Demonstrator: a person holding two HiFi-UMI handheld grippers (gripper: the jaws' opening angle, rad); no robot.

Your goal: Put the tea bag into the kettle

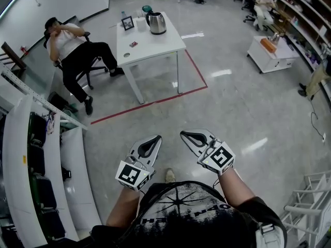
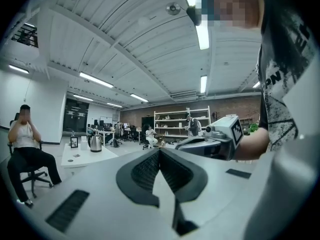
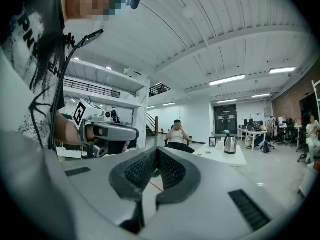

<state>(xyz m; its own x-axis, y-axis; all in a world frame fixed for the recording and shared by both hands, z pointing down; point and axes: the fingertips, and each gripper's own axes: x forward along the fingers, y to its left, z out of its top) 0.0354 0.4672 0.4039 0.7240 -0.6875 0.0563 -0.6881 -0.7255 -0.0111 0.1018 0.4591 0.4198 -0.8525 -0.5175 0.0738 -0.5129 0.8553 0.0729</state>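
Left gripper (image 1: 154,138) and right gripper (image 1: 184,134), closed empty, face the kettle (image 1: 157,23).

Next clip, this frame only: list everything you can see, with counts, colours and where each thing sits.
table: one, white, far across the floor, red tape lines beside it
kettle: one, steel, at the table's far end
picture frame: one, dark, left of the kettle
small red packet: one, mid-table; perhaps the tea bag, too small to tell
seated person: one, white top and black trousers, on a chair left of the table
cart: one, white, far right
left tongs: one, white, shut and empty, held low near the body
right tongs: one, white, shut and empty, alongside the left
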